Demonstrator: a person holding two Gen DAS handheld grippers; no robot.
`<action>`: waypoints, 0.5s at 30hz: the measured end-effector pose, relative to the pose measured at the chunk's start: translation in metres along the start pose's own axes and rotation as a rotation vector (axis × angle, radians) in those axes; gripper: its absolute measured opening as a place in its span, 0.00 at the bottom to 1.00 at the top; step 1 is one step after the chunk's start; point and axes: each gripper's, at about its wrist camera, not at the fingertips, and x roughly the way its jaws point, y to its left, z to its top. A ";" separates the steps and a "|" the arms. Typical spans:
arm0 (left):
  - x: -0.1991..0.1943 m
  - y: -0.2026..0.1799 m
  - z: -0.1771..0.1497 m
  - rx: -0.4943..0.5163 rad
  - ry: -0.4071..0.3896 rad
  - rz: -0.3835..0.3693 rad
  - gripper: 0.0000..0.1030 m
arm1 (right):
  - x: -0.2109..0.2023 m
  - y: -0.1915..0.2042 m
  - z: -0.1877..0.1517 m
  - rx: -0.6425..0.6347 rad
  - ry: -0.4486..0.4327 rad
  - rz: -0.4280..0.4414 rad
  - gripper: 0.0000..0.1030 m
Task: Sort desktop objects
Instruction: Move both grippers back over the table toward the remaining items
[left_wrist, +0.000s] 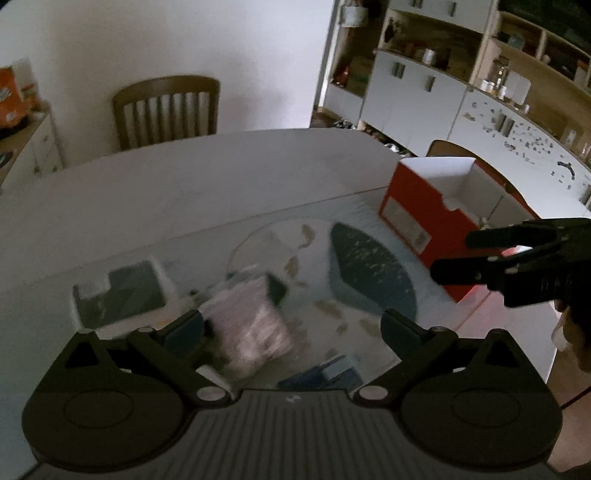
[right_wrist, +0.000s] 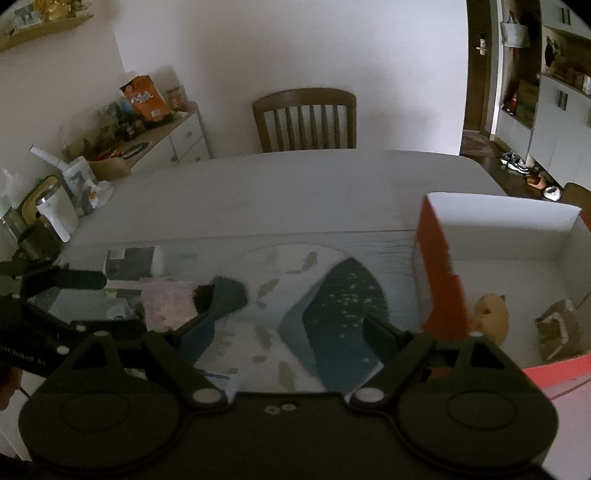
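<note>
The left gripper (left_wrist: 291, 326) hangs spread wide, empty. The blurred packet (left_wrist: 255, 321) lies just ahead between its fingers, nearer than to the equally wide, empty right gripper (right_wrist: 291, 325).

Beyond your claws you see a wooden chair (right_wrist: 304, 120) against the white wall, a sideboard (right_wrist: 173, 138) with an orange bag (right_wrist: 146, 98) off to the left, and shelving (left_wrist: 461, 74) to the right.

Below me the pale tabletop (right_wrist: 280, 192) carries a blue-and-white patterned mat (right_wrist: 332, 306) and, at its right edge, a red open box (right_wrist: 439, 266) touching the mat.
</note>
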 end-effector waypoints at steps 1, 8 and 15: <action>-0.001 0.005 -0.004 -0.009 -0.001 0.008 1.00 | 0.002 0.004 0.000 -0.001 0.000 -0.002 0.85; -0.008 0.038 -0.018 -0.058 -0.018 0.053 1.00 | 0.013 0.033 0.000 -0.023 0.000 0.005 0.85; -0.010 0.071 -0.012 -0.064 -0.047 0.103 1.00 | 0.024 0.059 -0.001 -0.037 0.005 0.015 0.85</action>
